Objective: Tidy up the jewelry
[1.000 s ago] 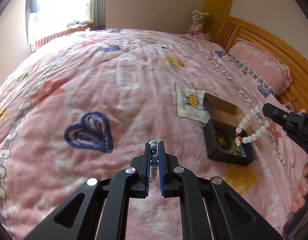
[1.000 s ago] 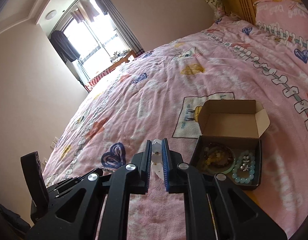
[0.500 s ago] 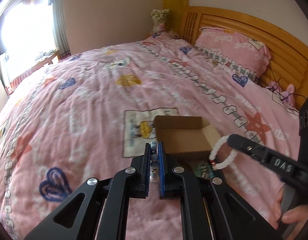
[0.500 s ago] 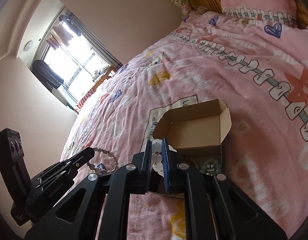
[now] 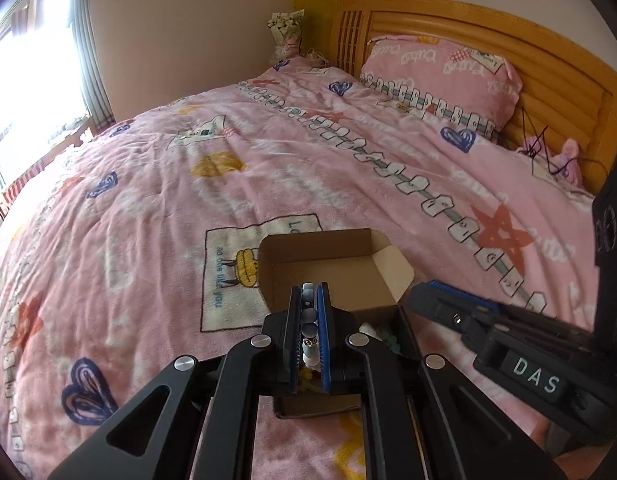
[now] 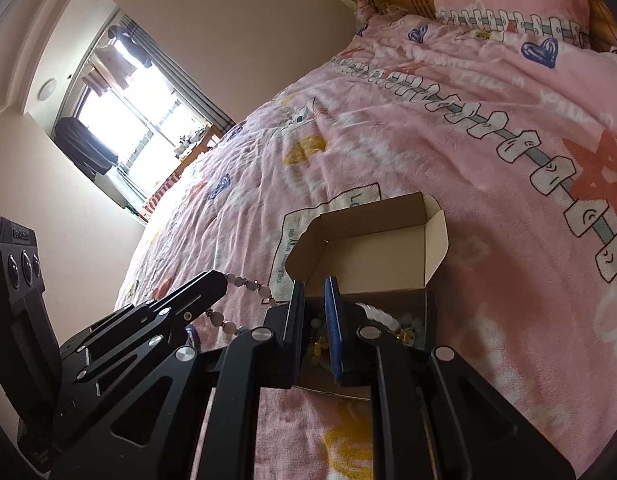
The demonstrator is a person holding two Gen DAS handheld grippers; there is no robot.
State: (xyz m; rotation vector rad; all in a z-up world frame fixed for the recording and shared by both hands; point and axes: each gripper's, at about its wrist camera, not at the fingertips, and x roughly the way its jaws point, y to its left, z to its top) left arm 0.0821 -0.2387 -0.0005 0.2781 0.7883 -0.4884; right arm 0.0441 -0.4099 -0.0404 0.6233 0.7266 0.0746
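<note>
Since second ago: white bead bracelet [image 6: 378, 314] out of right hand-held gripper [image 6: 314, 322], now lying in box [image 6: 372, 256]. Right jaws narrow, empty. Left hand-held gripper [image 5: 310, 332] clamped on grey bead bracelet [image 5: 308, 314], at 9 o'clock of right one, over box. Risk: release short of rim, beads onto bed [image 5: 148, 200].

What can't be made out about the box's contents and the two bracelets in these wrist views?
1. Box contents: both views, gripper fingers cover most of the inside; pieces can't be counted.
2. White bracelet: right wrist view, partly behind the right gripper; its full lie is unclear.
3. Beaded bracelet: left wrist view, only beads pinched in the left gripper show.
</note>
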